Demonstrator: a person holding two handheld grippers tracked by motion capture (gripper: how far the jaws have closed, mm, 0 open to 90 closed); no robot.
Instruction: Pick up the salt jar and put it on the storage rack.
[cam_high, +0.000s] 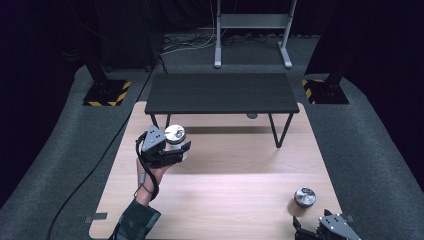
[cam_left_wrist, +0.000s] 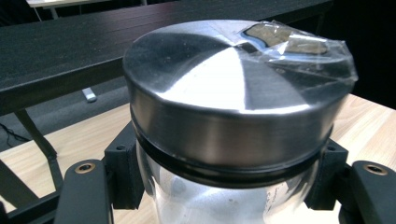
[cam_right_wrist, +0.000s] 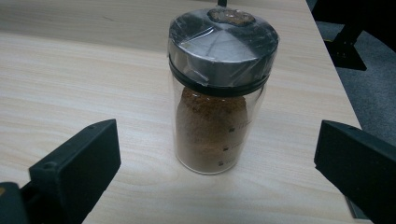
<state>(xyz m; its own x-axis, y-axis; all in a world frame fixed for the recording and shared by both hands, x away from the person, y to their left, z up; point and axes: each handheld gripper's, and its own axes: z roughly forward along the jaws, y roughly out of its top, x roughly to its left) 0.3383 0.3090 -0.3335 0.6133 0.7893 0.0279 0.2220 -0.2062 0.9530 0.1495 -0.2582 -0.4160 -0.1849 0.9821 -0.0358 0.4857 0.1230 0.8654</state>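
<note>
A glass jar with a brushed-metal lid (cam_left_wrist: 233, 93) sits between the black jaws of my left gripper (cam_left_wrist: 229, 186), which is shut on its glass body just under the lid. From above, that jar (cam_high: 175, 134) and left gripper (cam_high: 176, 148) hang over the left side of the wooden table (cam_high: 225, 185), near the black bench's front left leg. A second jar (cam_right_wrist: 215, 126) holds brown powder and has clear film over its metal lid. It stands upright just ahead of my right gripper (cam_right_wrist: 217, 144), whose jaws are wide open. This jar (cam_high: 305, 196) and the right gripper (cam_high: 325, 227) are at the table's front right corner.
A low black bench (cam_high: 220, 92) stands across the far end of the wooden table. Grey carpet surrounds the table, with a metal stand (cam_high: 252, 30) and two black-and-yellow bases (cam_high: 107, 94) behind. The left gripper's cable (cam_high: 85, 180) trails off the left side.
</note>
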